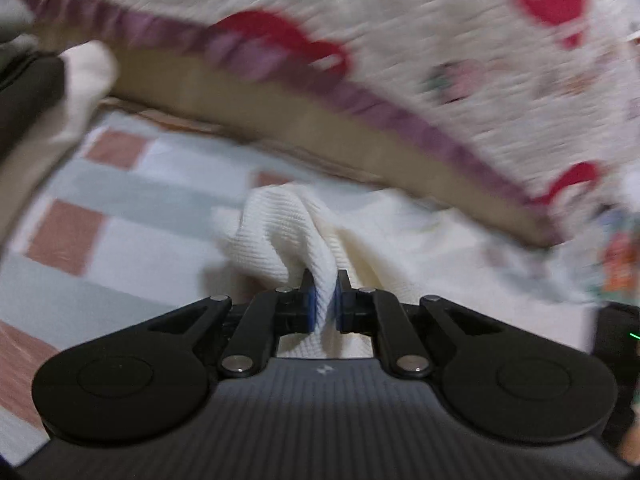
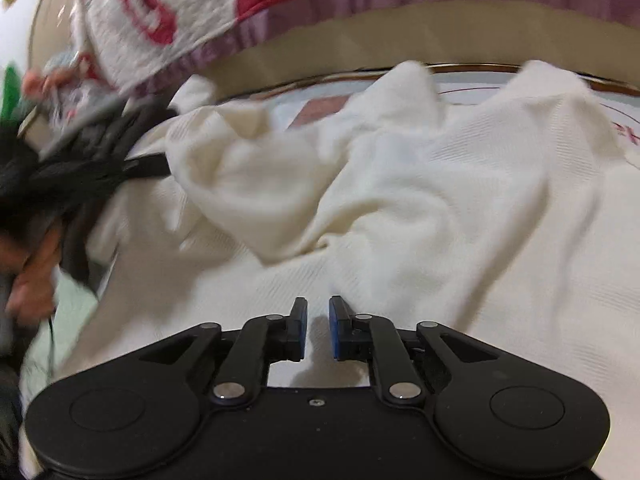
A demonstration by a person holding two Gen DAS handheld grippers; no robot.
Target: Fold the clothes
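The left gripper point(image 1: 325, 280), lower centre, was clamped on a pinched ridge of the cream garment point(image 1: 280, 224); the right gripper point(image 2: 318, 308), jaws slightly parted and apparently empty, was best closed on an edge before lifting.

Checked sheet point(image 1: 120, 200) bears a crumpled cream garment point(image 2: 440, 200)

Motion blur smears the quilt point(image 1: 460, 40) across the top of the left wrist view, its red shapes unreadable and its upper part cut by the frame. The white garment point(image 1: 280, 232) runs out of sight behind the left gripper point(image 1: 326, 296). In the right wrist view a hand point(image 2: 28, 280) at the left edge is blurred and cropped, and the dark tangle point(image 2: 80, 160) above it can't be identified.
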